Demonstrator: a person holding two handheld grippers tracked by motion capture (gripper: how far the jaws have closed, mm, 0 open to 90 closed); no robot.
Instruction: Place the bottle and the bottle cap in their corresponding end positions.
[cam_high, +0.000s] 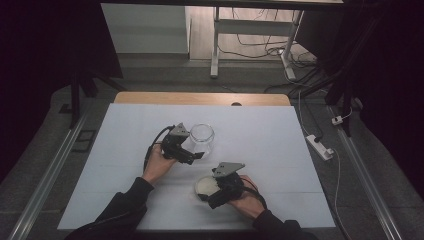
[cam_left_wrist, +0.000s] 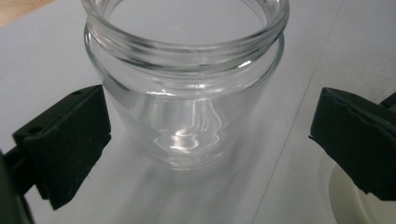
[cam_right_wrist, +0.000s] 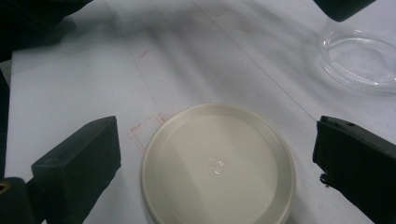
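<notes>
A clear glass jar (cam_high: 202, 137) stands upright and open-mouthed on the white table cover (cam_high: 260, 135). In the left gripper view the jar (cam_left_wrist: 187, 88) sits between the two black jaws, which stand wide apart and clear of the glass. My left gripper (cam_high: 196, 156) is open just in front of the jar. A cream round lid (cam_high: 206, 185) lies flat nearer the front. My right gripper (cam_high: 214, 196) is open around the lid (cam_right_wrist: 217, 165), its jaws flanking it without touching. The jar's base (cam_right_wrist: 357, 63) shows at the upper right of the right gripper view.
The wooden table edge (cam_high: 200, 98) runs along the far side of the white cover. Beyond it stand a white desk frame (cam_high: 216, 45) and loose cables on the floor. A power strip (cam_high: 320, 146) lies off the table's right side.
</notes>
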